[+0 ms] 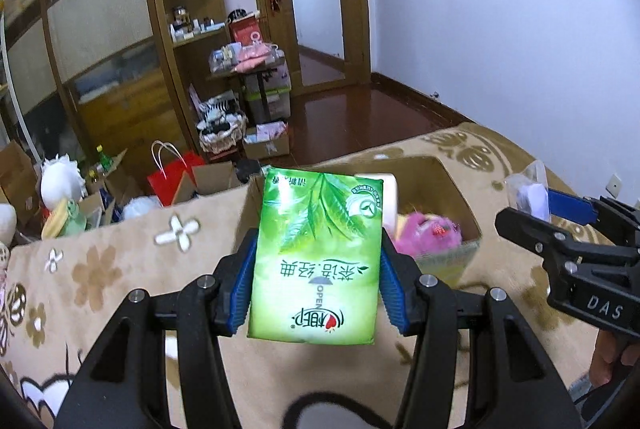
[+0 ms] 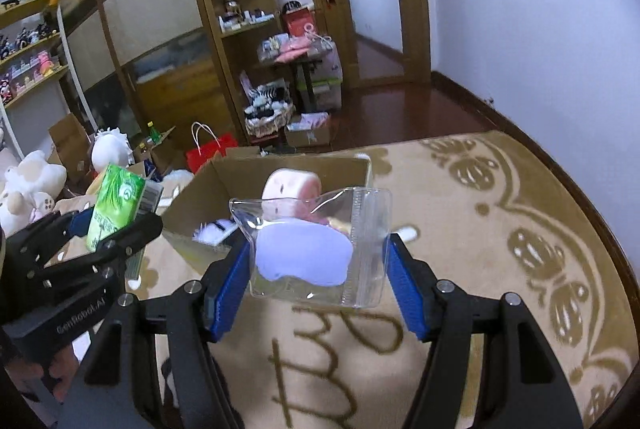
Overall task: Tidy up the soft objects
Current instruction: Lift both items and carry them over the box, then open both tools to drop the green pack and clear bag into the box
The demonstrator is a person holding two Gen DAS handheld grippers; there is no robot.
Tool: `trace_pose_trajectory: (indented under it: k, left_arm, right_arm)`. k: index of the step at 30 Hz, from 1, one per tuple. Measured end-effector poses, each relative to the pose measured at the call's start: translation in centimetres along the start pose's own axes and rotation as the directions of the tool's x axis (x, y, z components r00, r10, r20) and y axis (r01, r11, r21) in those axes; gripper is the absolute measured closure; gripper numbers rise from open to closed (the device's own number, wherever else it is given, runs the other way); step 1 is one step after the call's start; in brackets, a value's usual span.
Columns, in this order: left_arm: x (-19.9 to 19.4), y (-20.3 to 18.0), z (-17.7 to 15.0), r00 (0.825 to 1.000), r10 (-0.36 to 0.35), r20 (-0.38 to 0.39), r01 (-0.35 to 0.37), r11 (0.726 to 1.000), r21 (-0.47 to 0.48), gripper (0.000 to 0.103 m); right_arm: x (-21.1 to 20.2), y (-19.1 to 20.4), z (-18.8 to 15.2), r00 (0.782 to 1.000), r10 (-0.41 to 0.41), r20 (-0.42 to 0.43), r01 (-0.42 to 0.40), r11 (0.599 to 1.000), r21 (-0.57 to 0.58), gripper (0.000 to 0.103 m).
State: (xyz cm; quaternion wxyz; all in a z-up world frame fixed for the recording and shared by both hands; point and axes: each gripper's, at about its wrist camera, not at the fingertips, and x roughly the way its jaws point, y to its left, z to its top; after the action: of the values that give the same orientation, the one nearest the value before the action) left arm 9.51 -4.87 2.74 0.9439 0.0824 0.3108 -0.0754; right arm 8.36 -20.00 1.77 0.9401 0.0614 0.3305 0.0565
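Observation:
My left gripper (image 1: 318, 281) is shut on a green tissue pack (image 1: 318, 253), held above the patterned bedspread; the same tissue pack (image 2: 116, 207) shows at the left of the right wrist view. My right gripper (image 2: 316, 269) is shut on a clear plastic pouch (image 2: 316, 249) with a pale lilac soft piece inside; that clear pouch (image 1: 528, 191) shows at the right of the left wrist view. Beyond both stands an open cardboard box (image 1: 448, 173) holding a pink plush (image 1: 424, 235) and a pale pink roll (image 2: 292, 189).
The beige bedspread (image 2: 500, 229) spreads under both grippers. Past its far edge the floor is crowded with cardboard boxes, a red paper bag (image 1: 172, 181), white plush toys (image 2: 24, 189) and a basket (image 1: 220, 133). Wooden shelves and a door stand behind.

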Motion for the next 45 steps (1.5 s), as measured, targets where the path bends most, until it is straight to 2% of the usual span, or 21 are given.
trace_pose_trajectory:
  k: [10,24,35,37,41,45]
  left_arm:
    - [3.3,1.7,2.2,1.0,0.003,0.012,-0.002,1.0,-0.019,0.05]
    - [9.0,3.3,1.1,0.999,-0.001,-0.038,-0.001,0.999,-0.049,0.05]
    - [11.0,3.5,0.5,0.997,-0.017,-0.081,0.013,0.999,-0.05,0.049]
    - [11.0,3.5,0.4,0.997,-0.016,-0.077,0.012,0.999,-0.048,0.046]
    - [10.4,3.4,0.4,0.999,0.005,-0.054,-0.007,0.999,-0.041,0.026]
    - [10.0,3.5,0.6,0.998,0.012,-0.056,-0.015,0.999,-0.045,0.021]
  right_arm:
    - [3.0,1.5,1.9,1.0,0.0,0.029,0.002,0.997,-0.074,0.033]
    - [6.9,1.7,1.8,0.997,-0.022,0.079,0.031,0.993,-0.113,0.033]
    - [9.1,1.9,1.3,0.998,-0.025,0.051,0.031,0.991,-0.131,0.028]
    - [9.1,1.8,1.3,0.999,-0.023,0.049,0.029,0.991,-0.13,0.027]
    - [9.1,2.0,1.0,0.999,-0.019,0.043,0.025,0.992,-0.127,0.024]
    - [8.6,2.0,1.1,0.998,-0.028,0.064,0.036,0.992,-0.12,0.014]
